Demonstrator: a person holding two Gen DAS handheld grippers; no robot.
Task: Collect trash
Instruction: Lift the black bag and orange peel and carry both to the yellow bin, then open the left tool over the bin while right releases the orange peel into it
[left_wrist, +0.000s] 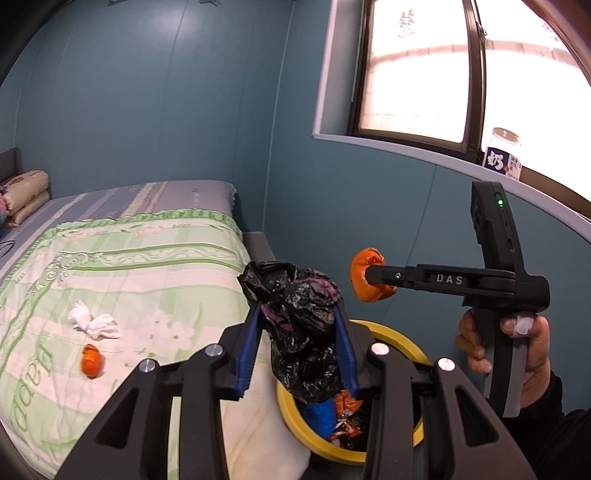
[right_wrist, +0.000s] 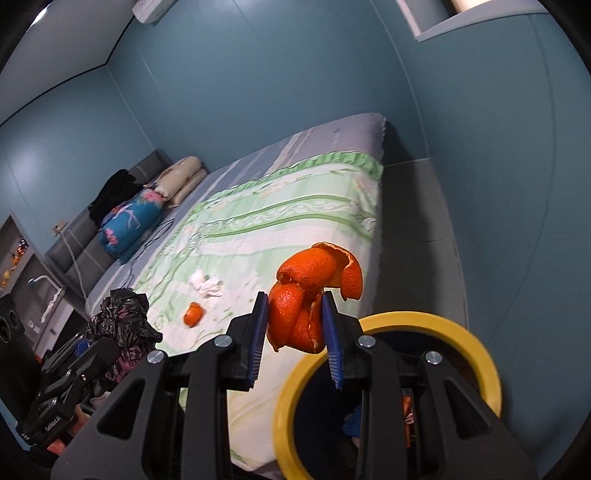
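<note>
My left gripper (left_wrist: 299, 332) clamps a crumpled black plastic bag (left_wrist: 295, 317) between its blue pads, and the bag hangs directly over the yellow-rimmed bin (left_wrist: 399, 332). My right gripper (right_wrist: 295, 328) is closed on a large piece of orange peel (right_wrist: 310, 295), held above the near rim of the bin (right_wrist: 424, 321). In the left view my right hand (left_wrist: 517, 347) grips the handle just right of the bin. Inside the bin lie blue and orange wrappers (left_wrist: 332, 410). The bin stands against the foot corner of the bed (left_wrist: 129, 258). On the green quilt, well to the left of the bin, a wadded white tissue (left_wrist: 94, 325) lies with a smaller orange peel (left_wrist: 91, 361) just beside it. Far beyond the bin, pillows (right_wrist: 181, 177) sit at the headboard.
</note>
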